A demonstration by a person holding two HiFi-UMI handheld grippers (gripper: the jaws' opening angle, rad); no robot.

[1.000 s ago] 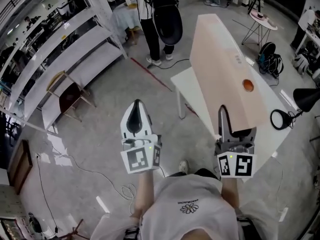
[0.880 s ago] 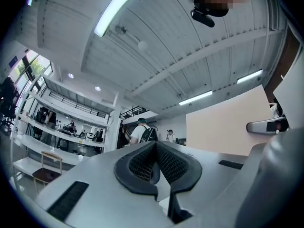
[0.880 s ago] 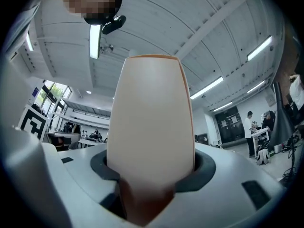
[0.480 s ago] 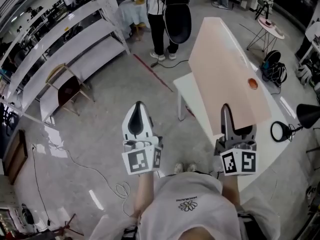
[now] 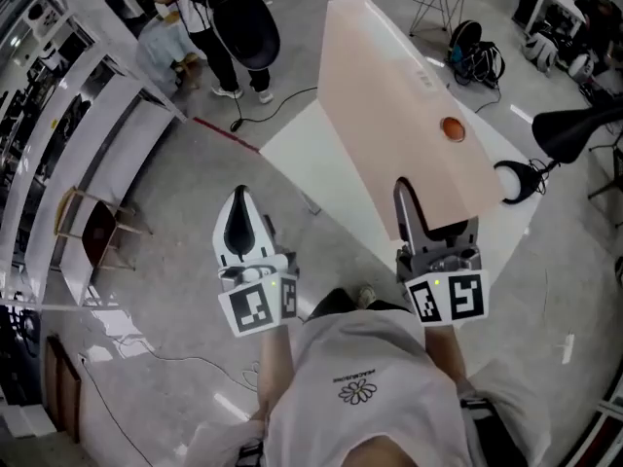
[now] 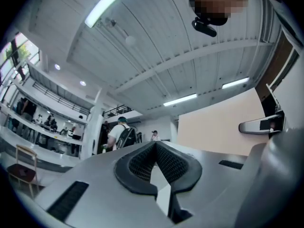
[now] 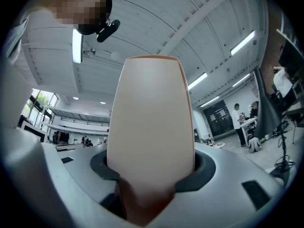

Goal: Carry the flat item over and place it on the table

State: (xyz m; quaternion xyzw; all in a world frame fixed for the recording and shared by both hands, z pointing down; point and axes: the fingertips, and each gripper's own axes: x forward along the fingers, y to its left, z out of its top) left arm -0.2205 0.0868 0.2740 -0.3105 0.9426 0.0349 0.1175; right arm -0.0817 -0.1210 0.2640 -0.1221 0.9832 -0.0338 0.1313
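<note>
my right gripper (image 5: 428, 227) is clamped on the near end of the big flat pale peach board (image 5: 409, 115). my left gripper (image 5: 240, 227) is shut and empty. i have just swung round, so the board now hangs over the white table (image 5: 302, 149). i think lowering it comes next.

left gripper (image 5: 240, 207): white two-jaw tool with black pads, jaws together, nothing between them, pointing ahead | right gripper (image 5: 409, 207): same build, jaws clamped on the near edge of a pale peach flat board (image 5: 389, 95) | arms: both forearms stretched forward, grippers side by side, well apart
</note>
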